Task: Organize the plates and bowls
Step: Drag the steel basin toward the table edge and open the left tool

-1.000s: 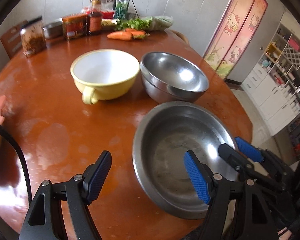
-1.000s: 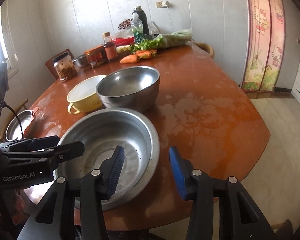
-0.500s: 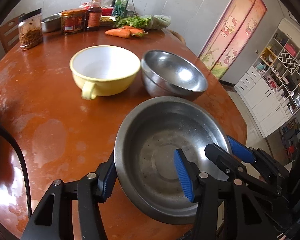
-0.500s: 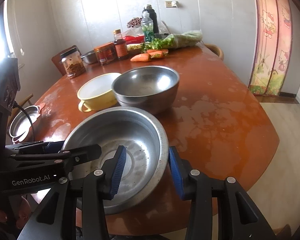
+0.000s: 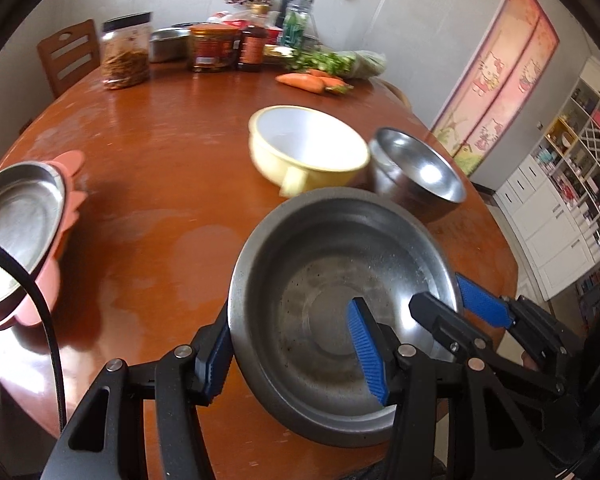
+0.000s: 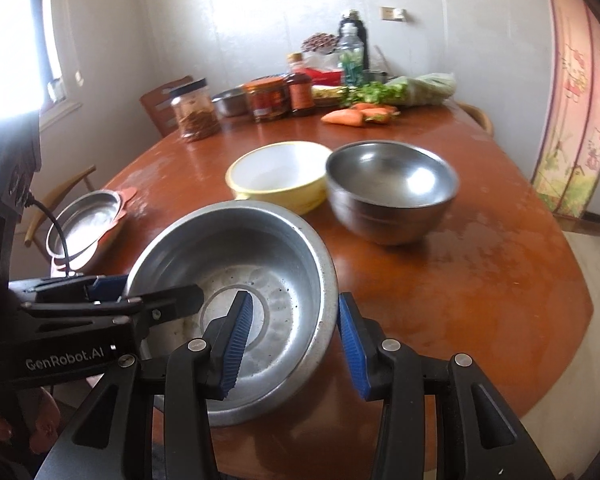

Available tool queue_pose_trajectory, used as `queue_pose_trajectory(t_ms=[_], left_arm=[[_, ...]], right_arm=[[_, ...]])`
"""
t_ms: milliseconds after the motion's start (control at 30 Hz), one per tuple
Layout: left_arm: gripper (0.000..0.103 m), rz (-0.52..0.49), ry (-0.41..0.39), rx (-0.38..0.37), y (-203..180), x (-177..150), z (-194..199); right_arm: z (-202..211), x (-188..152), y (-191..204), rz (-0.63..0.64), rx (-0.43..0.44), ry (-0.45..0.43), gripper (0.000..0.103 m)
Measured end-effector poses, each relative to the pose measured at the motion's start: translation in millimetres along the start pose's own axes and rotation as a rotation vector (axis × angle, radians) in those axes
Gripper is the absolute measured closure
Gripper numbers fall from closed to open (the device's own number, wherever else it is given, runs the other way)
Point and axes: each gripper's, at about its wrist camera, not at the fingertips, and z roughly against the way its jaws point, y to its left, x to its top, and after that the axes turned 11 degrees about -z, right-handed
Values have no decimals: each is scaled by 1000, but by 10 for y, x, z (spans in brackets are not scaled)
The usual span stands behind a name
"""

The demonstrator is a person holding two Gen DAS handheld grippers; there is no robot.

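Far left on the counter (image 5: 148, 184), a small steel dish (image 5: 16, 220) sits on a pink plate (image 5: 66, 208). The left gripper (image 5: 292, 344) pinches the wide steel basin (image 5: 340, 280) by its left rim and the right gripper (image 6: 292, 328) pinches its right rim, the basin apparently lifted off the counter. Risks: uneven pull from the 2 grips lets the slick rim slip from the fingers (image 6: 236, 332); swinging it could clip the yellow bowl (image 5: 304, 148) or steel bowl (image 5: 416, 172) just beyond.

home dining room | wooden table (image 5: 148, 184) | carrots (image 6: 352, 116) | jars (image 5: 126, 52)
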Motion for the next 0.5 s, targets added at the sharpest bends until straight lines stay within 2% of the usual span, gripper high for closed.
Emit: queue_pose_trajectory(t_ms=[233,500], left_arm=[[49,30,-2,21,248,-88,51],[49,28,0,30,357,-97,26]], right_arm=[[-127,-62,264,40,13,37,57],[-225,-50,401,66,5,60,57]])
